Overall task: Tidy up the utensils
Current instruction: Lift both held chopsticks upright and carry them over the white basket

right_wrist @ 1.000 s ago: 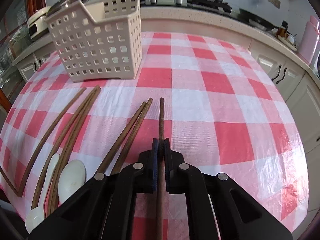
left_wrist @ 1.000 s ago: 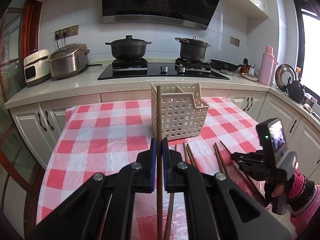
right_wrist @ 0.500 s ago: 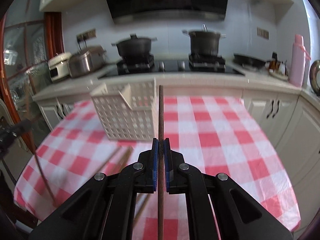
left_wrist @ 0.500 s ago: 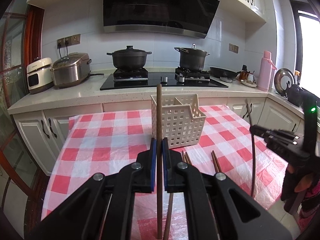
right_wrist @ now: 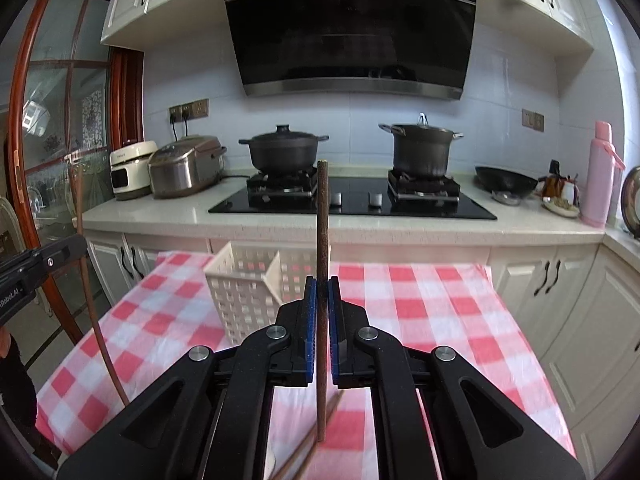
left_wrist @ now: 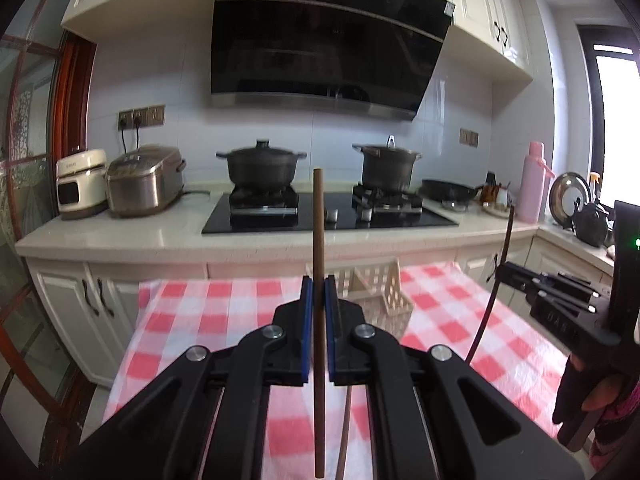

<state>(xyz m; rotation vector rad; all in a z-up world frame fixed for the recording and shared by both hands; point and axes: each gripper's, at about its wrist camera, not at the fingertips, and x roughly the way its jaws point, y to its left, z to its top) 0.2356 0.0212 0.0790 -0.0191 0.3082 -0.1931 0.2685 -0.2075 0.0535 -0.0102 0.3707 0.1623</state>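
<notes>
In a home kitchen, the left gripper [left_wrist: 316,312] clamps a brown chopstick [left_wrist: 319,240] upright between its blue pads, the stick rising above the jaws and hanging below them over the red-checked tablecloth [left_wrist: 192,312]. The right gripper [right_wrist: 321,312] pinches a second chopstick [right_wrist: 322,220] the same way, upright and gripped near its middle. The white slotted basket [right_wrist: 244,288] stands on the cloth just beyond and to the left of the right gripper's tips; loose chopsticks [right_wrist: 308,448] lie on the cloth beneath it. Compared with a second ago, both grippers have risen and tipped towards level: the right-hand view, then filled by cloth, spoons and scattered chopsticks, now takes in the hob, two black pots [right_wrist: 282,152] and the range hood [right_wrist: 352,24].
</notes>
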